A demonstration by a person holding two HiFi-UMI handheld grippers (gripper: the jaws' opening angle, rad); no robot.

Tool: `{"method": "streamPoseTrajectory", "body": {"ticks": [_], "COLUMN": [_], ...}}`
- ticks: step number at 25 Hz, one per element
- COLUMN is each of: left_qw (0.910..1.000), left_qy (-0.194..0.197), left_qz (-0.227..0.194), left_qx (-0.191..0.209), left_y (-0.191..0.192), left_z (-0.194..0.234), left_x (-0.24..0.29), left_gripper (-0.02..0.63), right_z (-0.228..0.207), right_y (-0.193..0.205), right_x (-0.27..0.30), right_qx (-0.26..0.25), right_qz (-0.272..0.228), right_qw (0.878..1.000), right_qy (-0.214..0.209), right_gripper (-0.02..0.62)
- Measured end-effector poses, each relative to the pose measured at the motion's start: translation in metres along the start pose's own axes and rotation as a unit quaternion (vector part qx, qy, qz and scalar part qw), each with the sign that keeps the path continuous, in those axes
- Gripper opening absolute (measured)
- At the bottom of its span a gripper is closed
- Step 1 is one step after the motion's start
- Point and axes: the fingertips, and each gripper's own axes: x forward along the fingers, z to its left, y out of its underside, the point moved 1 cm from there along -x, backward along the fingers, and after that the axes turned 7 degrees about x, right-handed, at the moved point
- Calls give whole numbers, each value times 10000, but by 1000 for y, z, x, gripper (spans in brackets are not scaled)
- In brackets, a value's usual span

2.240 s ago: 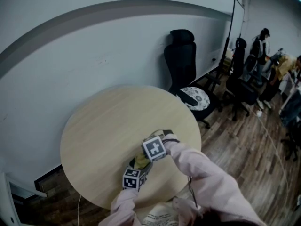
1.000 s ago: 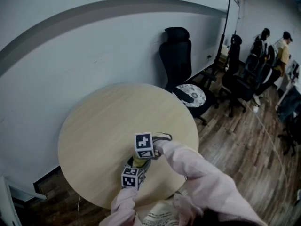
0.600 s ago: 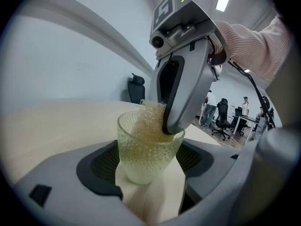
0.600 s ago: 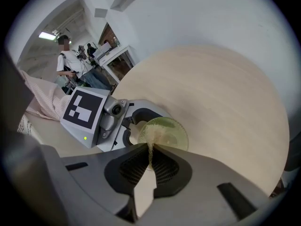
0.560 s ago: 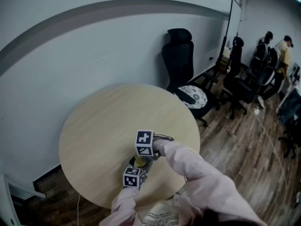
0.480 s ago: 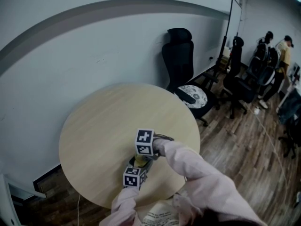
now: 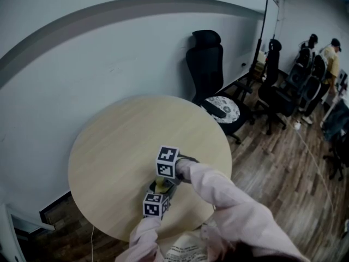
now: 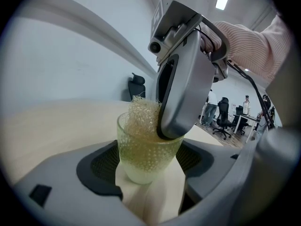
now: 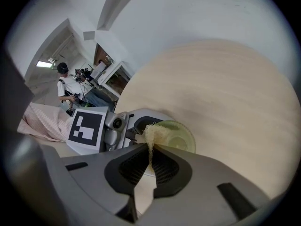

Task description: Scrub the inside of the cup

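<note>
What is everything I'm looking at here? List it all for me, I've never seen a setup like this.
cup: one, translucent green, upright between the left gripper's jaws
scrubber: one, pale yellow mesh, pushed into the cup's mouth
table: one, round, light wood, centre of the head view
office chairs: several, black; the nearest, behind the table, has a patterned seat cushion
people: at least two, standing far right
floor: dark wood planks
left gripper: grey, closed on the cup
right gripper: grey, shut on the scrubber, above the cup
sleeves: two, pink, bottom of the head view
</note>
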Motion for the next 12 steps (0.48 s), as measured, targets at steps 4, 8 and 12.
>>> {"method": "streamPoseTrajectory", "body": {"ticks": [4, 8, 12], "left_qw": [10000, 10000, 9999], "left_qy": [-4, -9, -28], "left_qz": [24, 35, 52], "left_qx": [18, 55, 87], "left_y": [1, 2, 2], "left_z": [-1, 0, 0], "left_x": [-1, -1, -1], "left_gripper": [365, 365, 364], "right_z": [3, 5, 3], "right_y": [-2, -6, -9], "right_x": [1, 3, 3], "right_qx": [217, 353, 662], "right_qz": [-99, -240, -409], "right_qw": [9996, 9988, 9962], "right_qy": [-151, -254, -378], "right_gripper": [15, 15, 15]}}
